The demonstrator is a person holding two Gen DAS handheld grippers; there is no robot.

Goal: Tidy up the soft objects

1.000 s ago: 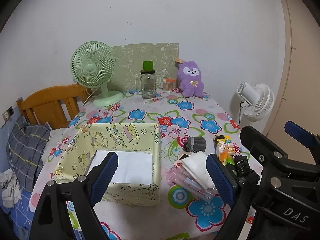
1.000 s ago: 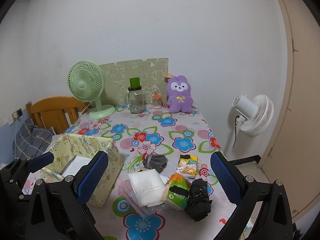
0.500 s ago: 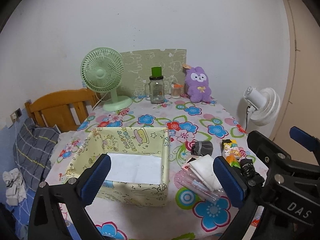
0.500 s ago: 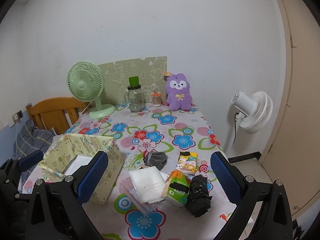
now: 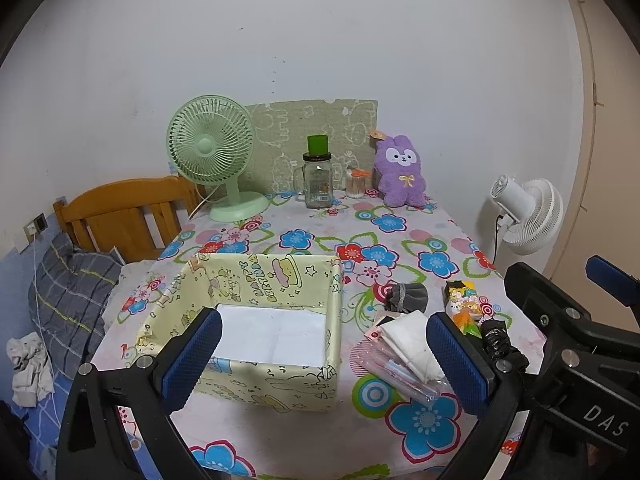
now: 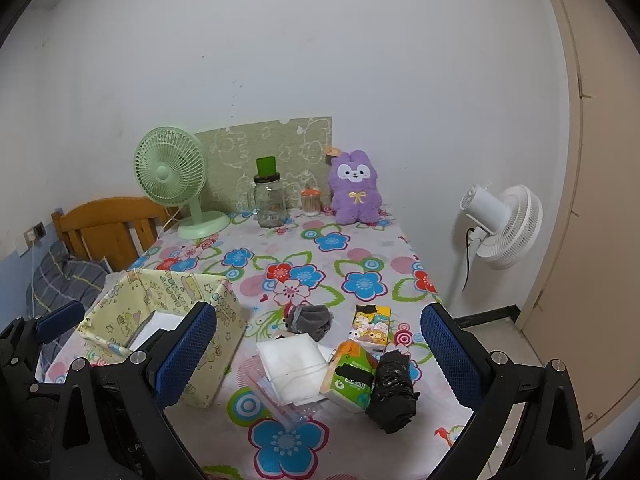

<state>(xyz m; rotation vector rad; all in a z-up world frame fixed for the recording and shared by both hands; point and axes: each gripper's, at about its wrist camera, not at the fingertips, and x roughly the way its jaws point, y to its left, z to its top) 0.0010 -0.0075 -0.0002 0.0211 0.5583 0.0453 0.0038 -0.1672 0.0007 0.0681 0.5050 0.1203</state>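
A yellow fabric storage box (image 5: 256,292) (image 6: 168,300) with a white base stands open at the table's front left. To its right lie a grey sock bundle (image 5: 408,297) (image 6: 310,320), a white folded cloth (image 5: 412,340) (image 6: 292,364), a green tissue pack (image 6: 352,378), a cartoon tissue pack (image 6: 372,326) and a black rolled bundle (image 6: 390,388). A purple plush (image 5: 401,170) (image 6: 356,188) sits at the back. My left gripper (image 5: 320,360) is open and empty above the box's front. My right gripper (image 6: 320,352) is open and empty above the pile.
A green desk fan (image 5: 212,152), a glass jar with green lid (image 5: 318,178) and a small cup (image 5: 356,186) stand at the back. A white floor fan (image 6: 500,226) stands right of the table. A wooden headboard (image 5: 120,216) and bedding lie to the left.
Both grippers have pulled back and risen a little; the table contents look smaller and farther. Nothing on the table has moved.
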